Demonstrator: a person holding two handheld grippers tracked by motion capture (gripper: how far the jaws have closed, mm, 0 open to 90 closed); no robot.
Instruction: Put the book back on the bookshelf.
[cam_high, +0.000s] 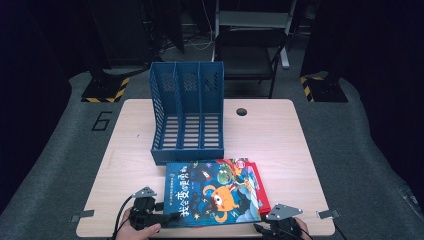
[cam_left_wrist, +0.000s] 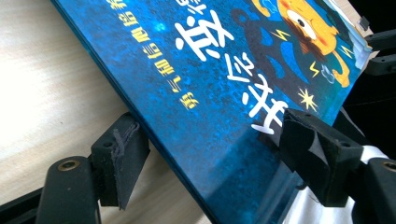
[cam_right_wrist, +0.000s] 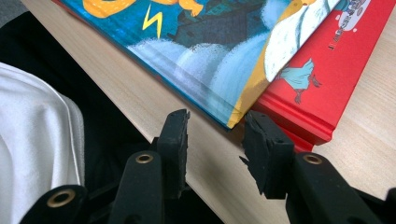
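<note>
Blue book: the blue picture book (cam_high: 212, 192) lies on top of a stack at the near edge of the table (cam_high: 280, 135), its left edge raised between the jaws of the left gripper (cam_high: 172, 216).
Left gripper: spread; in the left gripper view the blue cover (cam_left_wrist: 224, 93) runs slantwise between the two black pads (cam_left_wrist: 122, 158). The pad on the right lies against the printed cover, while the pad on the left stands just under the book's edge with a small gap, so there is no pinch on the book.
Left hand: a hand (cam_high: 137, 231) wraps the gripper body at the table's near left edge.
Right gripper: the right gripper (cam_high: 281, 220) sits at the near right corner of the stack, jaws parted. In the right gripper view the corner of the blue book (cam_right_wrist: 219, 100) points into the gap just ahead of the pads (cam_right_wrist: 173, 140) and touches neither.
Red book: a red book (cam_right_wrist: 336, 79) lies under the blue one and sticks out beyond it, just ahead of this gripper's right-hand pad.
File rack: a blue three-slot file rack (cam_high: 187, 112) stands beyond the books, well ahead of both grippers, its slots open toward them.
Table hole: a round cable hole (cam_high: 242, 111) sits to the right of the rack, far from the grippers.
</note>
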